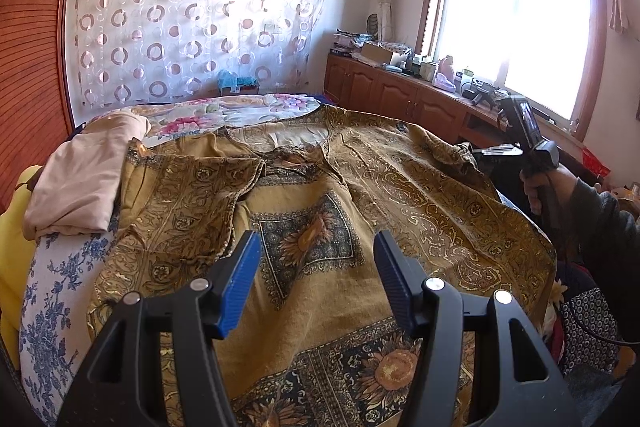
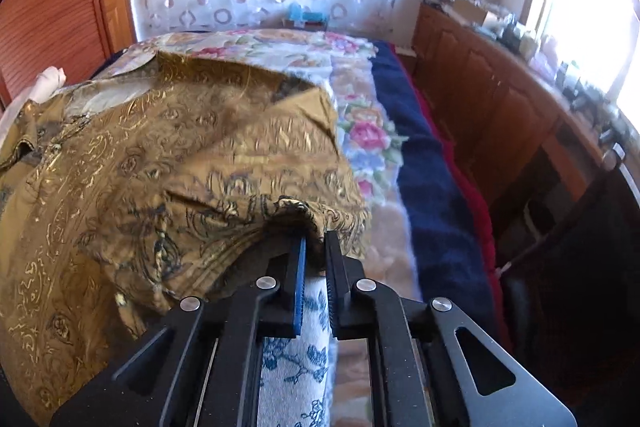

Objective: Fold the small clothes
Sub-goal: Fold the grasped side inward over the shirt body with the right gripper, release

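Shirt: woven ochre cloth, matt, with glinting gold print. Left gripper: matt black plastic, ribbed blue pads, shiny metal pins. Cabinet: glossy varnished wood. Curtain: sheer fabric. Blanket: fuzzy navy pile.

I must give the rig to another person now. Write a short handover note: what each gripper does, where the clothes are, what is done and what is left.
Left gripper: open, holding nothing, above the middle of the brown patterned shirt.
Right gripper: shut on the shirt's right edge, cloth bunched between its fingers.
Shirt: spread on the bed; its left sleeve is already folded inward.
A pink folded garment lies at the left side.
Left: fold the right side in, then fold the body up.
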Demonstrator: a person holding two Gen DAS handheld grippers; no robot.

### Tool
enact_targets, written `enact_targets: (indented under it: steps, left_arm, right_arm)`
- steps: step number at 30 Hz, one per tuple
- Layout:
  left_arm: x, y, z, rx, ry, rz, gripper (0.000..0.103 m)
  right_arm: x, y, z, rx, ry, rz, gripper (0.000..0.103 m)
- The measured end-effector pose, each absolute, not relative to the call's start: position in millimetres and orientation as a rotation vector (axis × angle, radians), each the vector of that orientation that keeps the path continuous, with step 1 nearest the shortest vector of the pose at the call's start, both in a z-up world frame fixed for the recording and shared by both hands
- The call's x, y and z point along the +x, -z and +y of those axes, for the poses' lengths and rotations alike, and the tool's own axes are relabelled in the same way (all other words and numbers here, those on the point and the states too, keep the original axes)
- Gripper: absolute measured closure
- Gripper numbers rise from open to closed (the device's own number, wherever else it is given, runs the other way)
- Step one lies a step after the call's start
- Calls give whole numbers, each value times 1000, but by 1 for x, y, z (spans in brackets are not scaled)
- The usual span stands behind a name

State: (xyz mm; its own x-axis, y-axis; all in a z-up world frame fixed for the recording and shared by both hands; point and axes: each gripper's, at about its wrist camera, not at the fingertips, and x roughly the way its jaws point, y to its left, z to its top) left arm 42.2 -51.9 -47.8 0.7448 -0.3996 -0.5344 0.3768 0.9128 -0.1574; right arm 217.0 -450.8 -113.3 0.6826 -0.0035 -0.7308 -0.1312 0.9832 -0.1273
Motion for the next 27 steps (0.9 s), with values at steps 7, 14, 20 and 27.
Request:
enact_targets:
  steps: [7,14,20,27]
  left_arm:
    - [42,48,-52,-41,424,595,44]
    - [43,50,-52,-44,419,597,44]
    - [41,52,-50,-52,414,596,44]
    - [42,53,-47,-61,417,599,44]
  right_arm:
    - [213,63,-409,-251,-135,648,97]
    - [203,34,-326,-376,-307,522,97]
    - [200,39,-296,-401,-360,533,48]
    - [220,56,-334,-253,-306,645,49]
